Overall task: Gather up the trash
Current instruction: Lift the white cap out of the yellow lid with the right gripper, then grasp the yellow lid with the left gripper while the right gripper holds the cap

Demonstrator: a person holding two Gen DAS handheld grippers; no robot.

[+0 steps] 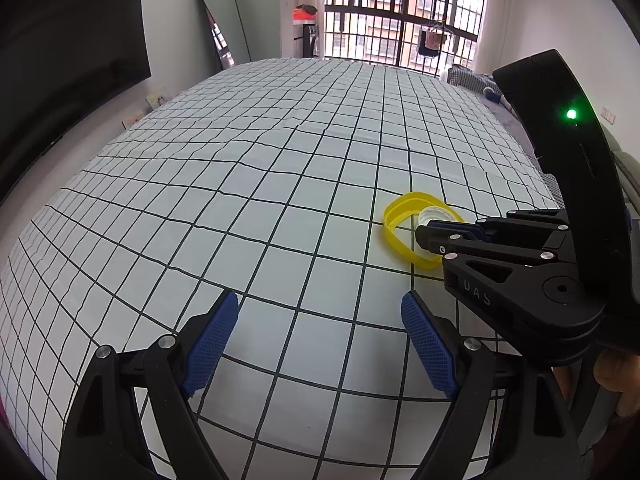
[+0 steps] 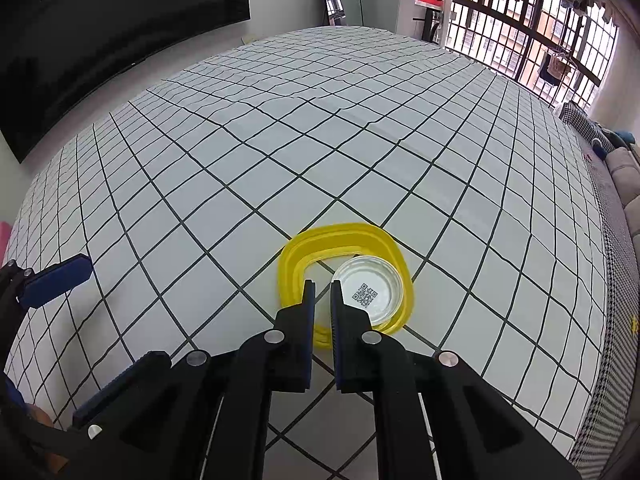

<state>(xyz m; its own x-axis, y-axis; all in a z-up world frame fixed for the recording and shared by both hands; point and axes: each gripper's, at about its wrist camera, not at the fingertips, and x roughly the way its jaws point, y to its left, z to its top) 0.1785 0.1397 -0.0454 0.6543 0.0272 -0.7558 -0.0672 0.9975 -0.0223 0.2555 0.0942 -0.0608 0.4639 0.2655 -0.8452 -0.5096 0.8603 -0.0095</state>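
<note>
A yellow plastic ring-shaped piece lies on the white grid-patterned cloth. A small clear round lid with a QR code rests inside the ring. My right gripper hovers just over the ring's near side, its jaws nearly closed with a thin gap and nothing between them. In the left wrist view the ring and clear lid sit to the right, with the right gripper over them. My left gripper is wide open and empty above bare cloth.
The cloth-covered surface stretches far ahead. A dark TV screen is on the left wall, a mirror leans beyond, and a barred window is behind. A sofa lies at the right.
</note>
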